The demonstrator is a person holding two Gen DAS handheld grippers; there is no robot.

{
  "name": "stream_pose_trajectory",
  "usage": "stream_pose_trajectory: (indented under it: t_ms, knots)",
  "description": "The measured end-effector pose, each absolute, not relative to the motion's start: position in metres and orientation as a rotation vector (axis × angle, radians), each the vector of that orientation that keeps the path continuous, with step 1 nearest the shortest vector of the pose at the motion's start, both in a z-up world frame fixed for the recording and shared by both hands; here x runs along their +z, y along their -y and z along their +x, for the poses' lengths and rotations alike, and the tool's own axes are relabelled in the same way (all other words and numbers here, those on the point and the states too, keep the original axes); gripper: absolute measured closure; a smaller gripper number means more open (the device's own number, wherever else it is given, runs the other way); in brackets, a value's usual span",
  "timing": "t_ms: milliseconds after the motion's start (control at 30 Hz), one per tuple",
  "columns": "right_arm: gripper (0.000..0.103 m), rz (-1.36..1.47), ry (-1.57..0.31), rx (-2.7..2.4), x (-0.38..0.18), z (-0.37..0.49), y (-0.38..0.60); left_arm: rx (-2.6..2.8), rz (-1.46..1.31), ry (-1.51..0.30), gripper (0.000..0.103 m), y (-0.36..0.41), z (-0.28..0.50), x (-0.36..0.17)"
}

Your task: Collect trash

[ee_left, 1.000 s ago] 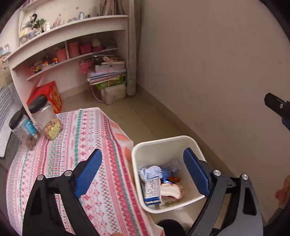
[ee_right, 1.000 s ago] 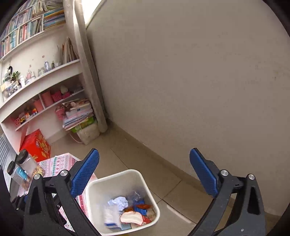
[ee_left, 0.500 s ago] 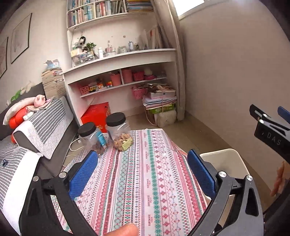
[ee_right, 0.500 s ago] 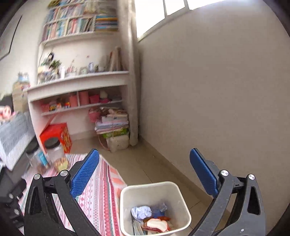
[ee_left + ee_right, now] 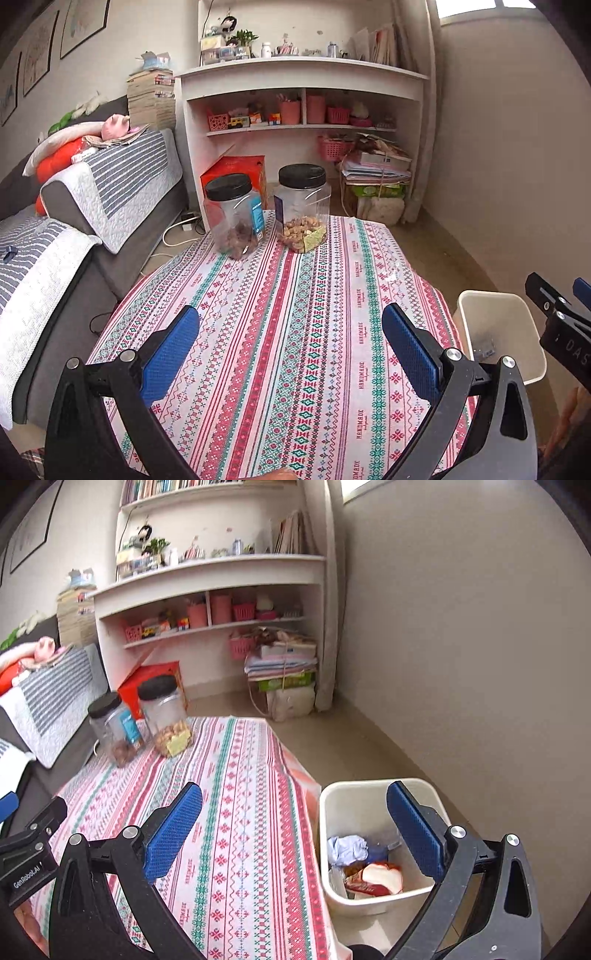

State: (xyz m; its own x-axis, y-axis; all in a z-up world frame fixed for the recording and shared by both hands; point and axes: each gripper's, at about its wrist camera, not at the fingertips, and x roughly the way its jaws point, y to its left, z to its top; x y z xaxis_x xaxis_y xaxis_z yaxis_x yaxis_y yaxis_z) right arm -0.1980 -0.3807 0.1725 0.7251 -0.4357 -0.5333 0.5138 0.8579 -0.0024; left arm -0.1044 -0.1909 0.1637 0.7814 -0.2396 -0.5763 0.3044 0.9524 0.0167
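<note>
Both grippers wide open and empty above the table

The left gripper and right gripper hold nothing. The trash lies in the bin beside the tablecloth; 2 jars stand at its far end. The bin's bottom is partly hidden.

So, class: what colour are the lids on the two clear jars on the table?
Black lids, on both jars; clearest in the left wrist view.
</note>
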Motion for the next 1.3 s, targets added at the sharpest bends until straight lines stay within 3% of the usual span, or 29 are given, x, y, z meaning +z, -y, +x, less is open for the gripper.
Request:
stream_pose_trajectory:
  t_ms: [1300]
  knots:
    - [0.007, 0.070, -0.589, -0.473, 0.151, -0.185, 0.357, -0.266, 0.059, -0.656, 0.007, 0.181, -0.102, 0.150]
